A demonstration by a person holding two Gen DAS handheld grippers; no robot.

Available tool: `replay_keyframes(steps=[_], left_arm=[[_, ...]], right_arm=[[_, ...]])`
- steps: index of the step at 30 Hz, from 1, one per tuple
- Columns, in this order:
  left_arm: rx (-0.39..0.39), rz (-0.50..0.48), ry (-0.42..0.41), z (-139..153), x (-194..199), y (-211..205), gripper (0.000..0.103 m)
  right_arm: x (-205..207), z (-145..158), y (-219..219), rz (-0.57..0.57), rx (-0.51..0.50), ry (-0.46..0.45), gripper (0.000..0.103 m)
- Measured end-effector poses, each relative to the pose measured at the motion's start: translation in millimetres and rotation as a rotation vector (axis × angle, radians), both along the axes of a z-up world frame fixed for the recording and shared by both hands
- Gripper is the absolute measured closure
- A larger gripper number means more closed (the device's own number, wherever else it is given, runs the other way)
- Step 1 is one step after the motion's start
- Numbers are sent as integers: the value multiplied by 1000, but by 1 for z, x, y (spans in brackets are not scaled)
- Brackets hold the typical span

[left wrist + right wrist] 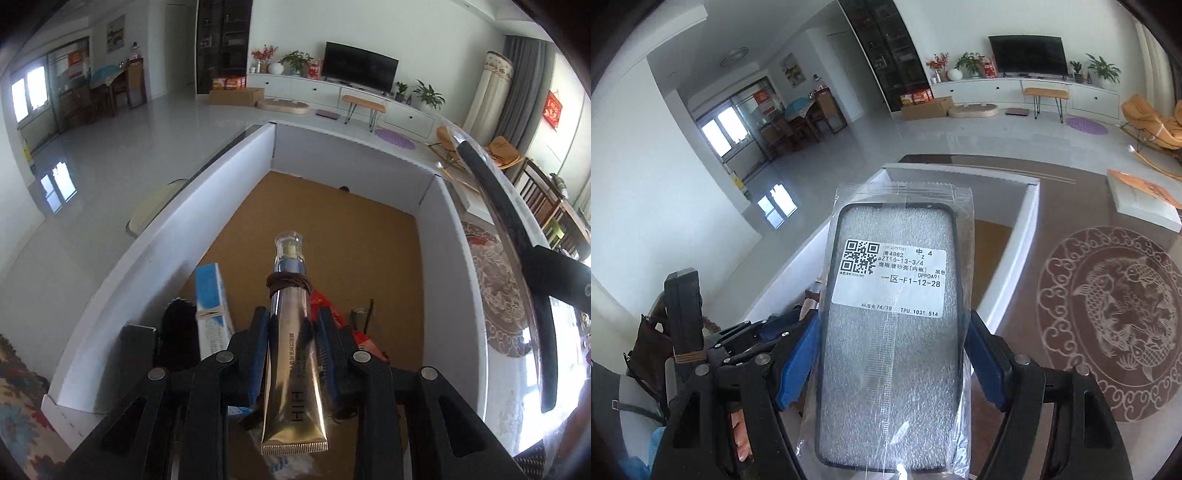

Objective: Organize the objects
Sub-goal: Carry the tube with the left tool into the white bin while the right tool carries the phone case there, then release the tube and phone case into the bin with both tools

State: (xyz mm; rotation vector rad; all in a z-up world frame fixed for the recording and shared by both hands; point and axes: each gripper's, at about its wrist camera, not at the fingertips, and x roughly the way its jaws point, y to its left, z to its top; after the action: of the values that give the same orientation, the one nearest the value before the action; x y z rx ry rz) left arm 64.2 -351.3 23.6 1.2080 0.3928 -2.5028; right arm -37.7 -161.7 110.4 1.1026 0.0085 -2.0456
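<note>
My left gripper (293,325) is shut on a gold cosmetic tube (291,354) with a clear cap and a brown band round its neck. It holds the tube over the open white box (155,251) with a cardboard-brown floor. In the box, below the gripper, lie a blue-and-white carton (212,306), a black item (177,332) and a red packet (332,314). My right gripper (892,339) is shut on a black phone case in a clear bag (892,332) with a white label, held near the box's right wall (1015,258). The bagged case edge shows in the left wrist view (517,236).
The box stands on a brown glass table (1071,206) with a round fish motif (1115,321). An orange-and-white book (1141,199) lies at the table's far right. My left gripper shows at the lower left of the right wrist view (738,339). A patterned cloth (18,406) lies left of the box.
</note>
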Motion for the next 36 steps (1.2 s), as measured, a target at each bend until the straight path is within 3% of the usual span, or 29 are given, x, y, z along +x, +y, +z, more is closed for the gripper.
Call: replay_keyframes(steps=[1,2,3,5,8,12,16,20,26,36], left_arm=[[4,17,-10,-4,4,-5,71],[8,32,-15,-7,7,-8,52],[5,46,-15,-8,10,-11,26],[-27,71,6,-7,16,-11,8],[-110,96,6,-1,23,-8,7],[-189,167,-2,13,23,0,7],[-135,183,69,32,31,4,7],[-80,185,43,36,33,10,7],[-211,194,-76,29,30,22,7],[-189,226,-113,28,40,13,7]], right_arm=[[0,-10,-16,16,12,-27,27],[-1,-22,-31,38,32,-64,27],[-2,-36,-43,58,57,-109,26],[-3,-64,-59,84,97,-200,22],[-3,-78,-54,71,92,-242,22],[-3,-62,-31,17,101,-177,17],[-15,-32,-15,-20,133,-79,10],[-10,-18,-12,-16,196,5,6],[5,-18,-9,-5,280,77,6],[11,-22,-19,5,324,107,6]])
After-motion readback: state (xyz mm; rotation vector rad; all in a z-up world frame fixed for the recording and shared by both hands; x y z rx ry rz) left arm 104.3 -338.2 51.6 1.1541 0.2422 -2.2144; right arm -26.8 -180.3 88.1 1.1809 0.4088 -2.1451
